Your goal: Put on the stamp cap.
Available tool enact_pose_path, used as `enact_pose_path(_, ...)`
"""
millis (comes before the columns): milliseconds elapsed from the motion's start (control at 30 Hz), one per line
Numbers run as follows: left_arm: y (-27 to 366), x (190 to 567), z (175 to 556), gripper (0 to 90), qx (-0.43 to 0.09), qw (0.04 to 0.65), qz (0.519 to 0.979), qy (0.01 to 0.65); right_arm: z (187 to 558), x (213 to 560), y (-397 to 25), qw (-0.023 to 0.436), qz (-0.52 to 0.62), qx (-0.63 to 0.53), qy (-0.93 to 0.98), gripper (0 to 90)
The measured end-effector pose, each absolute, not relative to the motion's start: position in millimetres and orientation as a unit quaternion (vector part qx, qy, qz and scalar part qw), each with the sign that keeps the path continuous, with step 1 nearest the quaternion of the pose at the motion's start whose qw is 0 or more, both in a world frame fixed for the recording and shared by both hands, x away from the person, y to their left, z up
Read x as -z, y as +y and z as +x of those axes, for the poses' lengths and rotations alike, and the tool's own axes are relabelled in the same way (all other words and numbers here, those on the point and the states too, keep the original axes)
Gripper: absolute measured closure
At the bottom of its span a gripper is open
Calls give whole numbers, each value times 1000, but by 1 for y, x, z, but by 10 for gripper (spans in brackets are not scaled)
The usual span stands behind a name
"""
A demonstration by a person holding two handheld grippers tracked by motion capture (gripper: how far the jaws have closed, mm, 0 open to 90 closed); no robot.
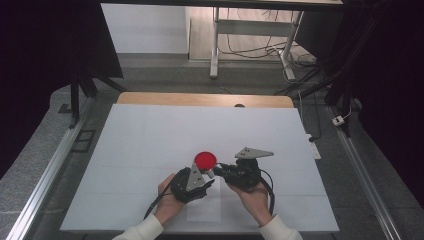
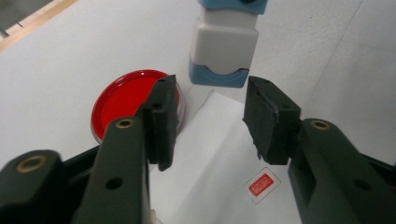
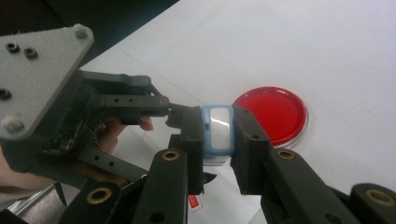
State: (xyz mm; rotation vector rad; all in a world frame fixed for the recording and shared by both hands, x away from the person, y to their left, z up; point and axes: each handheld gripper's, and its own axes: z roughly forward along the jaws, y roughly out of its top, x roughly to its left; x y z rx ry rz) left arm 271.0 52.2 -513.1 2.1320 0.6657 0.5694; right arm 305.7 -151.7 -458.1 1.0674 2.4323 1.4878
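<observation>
A white and blue stamp [image 3: 218,133] sits upright between the jaws of my right gripper [image 3: 218,140], which is shut on it. From the left gripper view the stamp [image 2: 224,46] hangs just above a white paper sheet [image 2: 210,158] bearing a small red square imprint [image 2: 261,185]. My left gripper [image 2: 210,121] stands open over that paper, nothing between its jaws. A round red ink pad [image 1: 205,160] lies just beyond both grippers, and the left jaw covers part of the ink pad [image 2: 123,98]. Both grippers meet near the table's front centre, the left gripper [image 1: 207,173] beside the right gripper [image 1: 220,169].
A white cover [image 1: 150,135] spreads over the table, with a wooden edge [image 1: 200,99] at the far side. Metal rails [image 1: 45,175] run along both sides. A desk frame with cables [image 1: 250,45] stands on the floor behind.
</observation>
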Motion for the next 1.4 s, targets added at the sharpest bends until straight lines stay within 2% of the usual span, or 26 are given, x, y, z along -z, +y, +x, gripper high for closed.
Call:
enact_pose_path(167,57,513,274,436,-182,400,853,281,306,457,-152,53,346,-489,799,749)
enact_pose_path(367,71,507,272,397,-158,404,852,292,305,455,-153,64,339,-486,803,749)
enact_pose_path(900,136,495,252,374,-143,413,844,312,310,454,-161,94,320,-480,812,749)
enact_pose_path(1200,180,501,230,361,-141,413,832,342,312,453,-164,110,302,-475,819,749)
enact_pose_path(1400,195,507,224,348,-145,409,826,360,313,452,-164,123,294,-467,825,749)
